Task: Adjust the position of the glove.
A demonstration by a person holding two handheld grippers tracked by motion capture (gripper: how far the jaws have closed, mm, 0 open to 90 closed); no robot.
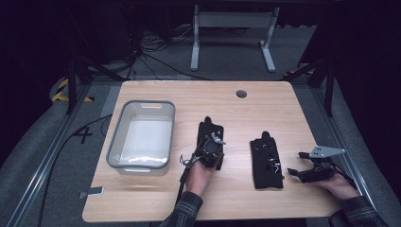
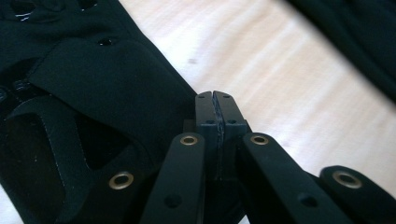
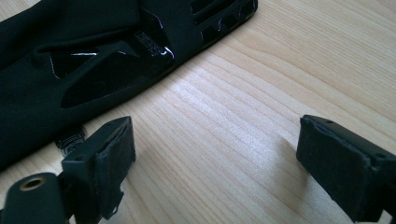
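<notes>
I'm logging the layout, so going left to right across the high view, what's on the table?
Bin → left gripper → black garment → right gripper.

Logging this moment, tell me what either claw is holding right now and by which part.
Nothing is held. The left claw is shut with its tips together on nothing, beside a black glove. The right claw is open over bare table.

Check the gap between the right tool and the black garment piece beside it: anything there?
Bare wood. In the right gripper view, only tabletop lies between the open right tool and the black garment piece.
</notes>
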